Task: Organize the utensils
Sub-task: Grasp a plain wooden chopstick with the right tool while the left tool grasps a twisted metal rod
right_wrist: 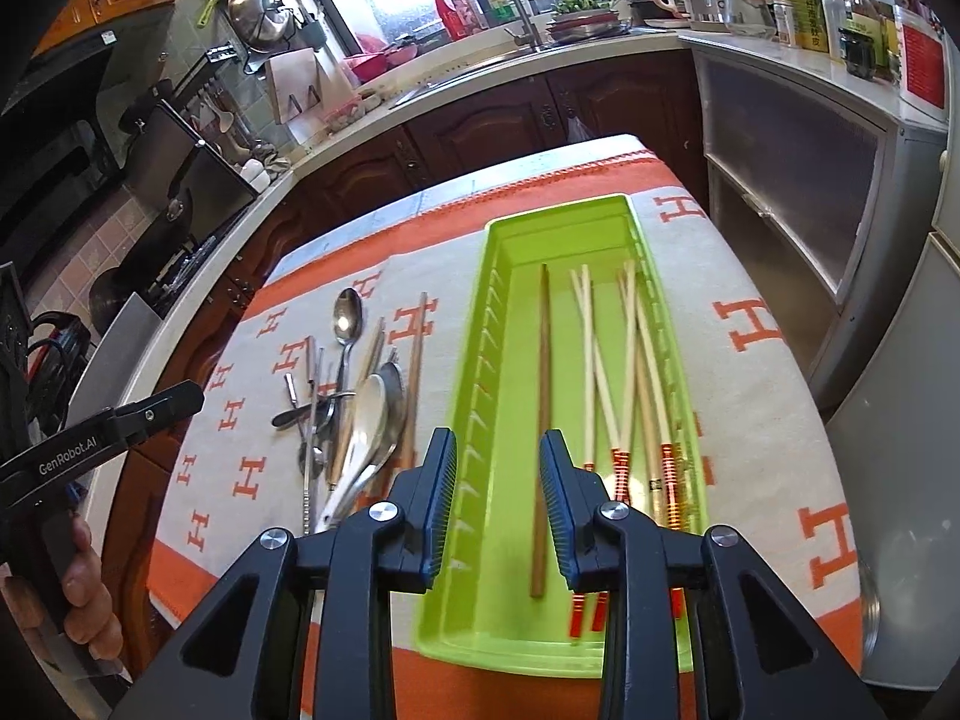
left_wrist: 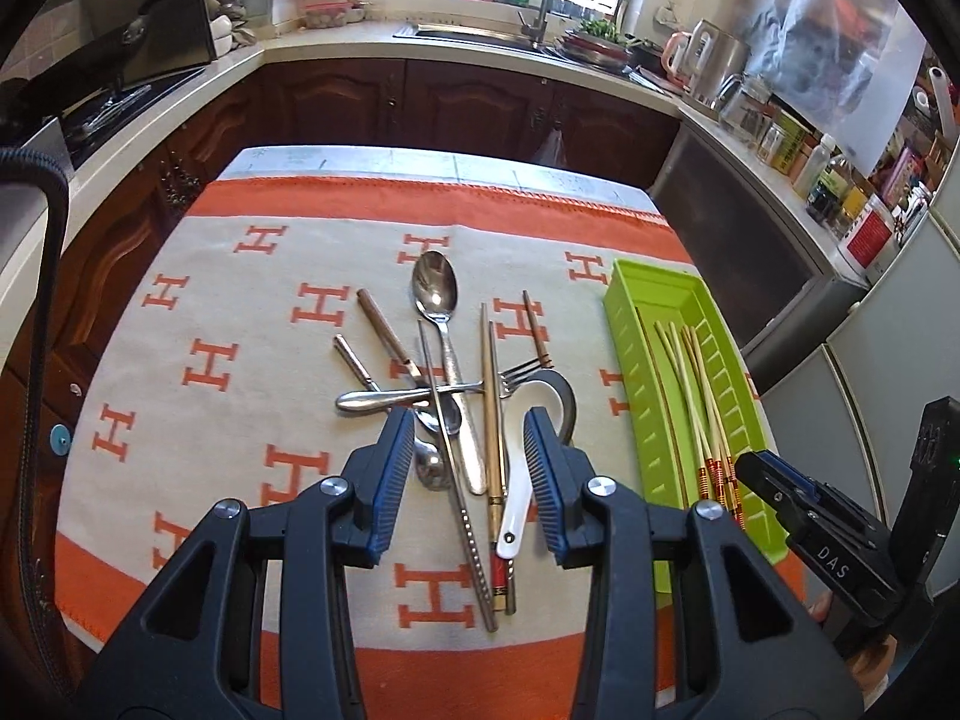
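Observation:
A heap of utensils lies mid-cloth: a steel spoon point(left_wrist: 435, 288), a fork point(left_wrist: 408, 397), a white ceramic spoon point(left_wrist: 519, 498), a ridged metal chopstick point(left_wrist: 462, 510) and brown chopsticks. My left gripper point(left_wrist: 469, 420) hovers open just above this heap and holds nothing. To the right stands a green tray point(right_wrist: 558, 210) with several pale chopsticks point(right_wrist: 600, 372) with red-wound ends and one brown chopstick point(right_wrist: 543, 390) lying in it. My right gripper point(right_wrist: 498, 438) is open over the tray's near end. The brown chopstick shows between its fingers but is not gripped.
A beige cloth point(left_wrist: 240, 312) with orange H marks and an orange border covers the small table. Dark wooden cabinets and a counter with a sink point(left_wrist: 480, 30) run behind. A grey appliance point(right_wrist: 792, 192) stands close to the table's right edge. A hand point(right_wrist: 78, 588) holds the left gripper's handle.

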A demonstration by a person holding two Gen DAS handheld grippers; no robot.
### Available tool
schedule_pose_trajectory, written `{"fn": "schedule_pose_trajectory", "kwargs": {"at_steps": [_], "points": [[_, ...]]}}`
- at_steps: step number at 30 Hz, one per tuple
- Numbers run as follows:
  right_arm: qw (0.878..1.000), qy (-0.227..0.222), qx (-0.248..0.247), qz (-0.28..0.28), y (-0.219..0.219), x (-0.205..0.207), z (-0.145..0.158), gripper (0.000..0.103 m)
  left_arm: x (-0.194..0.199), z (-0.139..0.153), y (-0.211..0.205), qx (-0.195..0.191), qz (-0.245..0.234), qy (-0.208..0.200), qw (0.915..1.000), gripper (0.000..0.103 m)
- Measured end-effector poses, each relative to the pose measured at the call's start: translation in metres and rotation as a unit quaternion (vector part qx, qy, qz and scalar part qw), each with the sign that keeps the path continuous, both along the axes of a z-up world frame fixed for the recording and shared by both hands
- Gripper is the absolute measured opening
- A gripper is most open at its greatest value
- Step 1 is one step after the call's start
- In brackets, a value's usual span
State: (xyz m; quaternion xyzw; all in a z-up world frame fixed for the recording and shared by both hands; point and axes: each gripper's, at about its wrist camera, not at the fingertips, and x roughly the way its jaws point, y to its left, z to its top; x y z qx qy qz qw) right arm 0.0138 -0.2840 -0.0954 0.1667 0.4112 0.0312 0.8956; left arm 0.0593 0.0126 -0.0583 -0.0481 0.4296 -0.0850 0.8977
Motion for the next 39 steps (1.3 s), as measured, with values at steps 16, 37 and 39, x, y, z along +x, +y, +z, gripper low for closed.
{"fn": "schedule_pose_trajectory", "kwargs": {"at_steps": [16,37,39], "points": [[0.997,-0.022,-0.01,0.073,0.08,-0.003,0.009,0.029,0.001,-0.061,0.013,-0.014,-0.01,0.051,0.9985,0.035],[0.995,0.008,-0.024,0.097,0.1,0.019,-0.021,0.029,0.022,-0.121,-0.014,0.008,-0.016,0.089,0.9958,0.019],[0.995,0.009,-0.024,0.098,0.099,0.02,-0.022,0.029,0.022,-0.121,-0.014,0.008,-0.016,0.09,0.9958,0.014]]}}
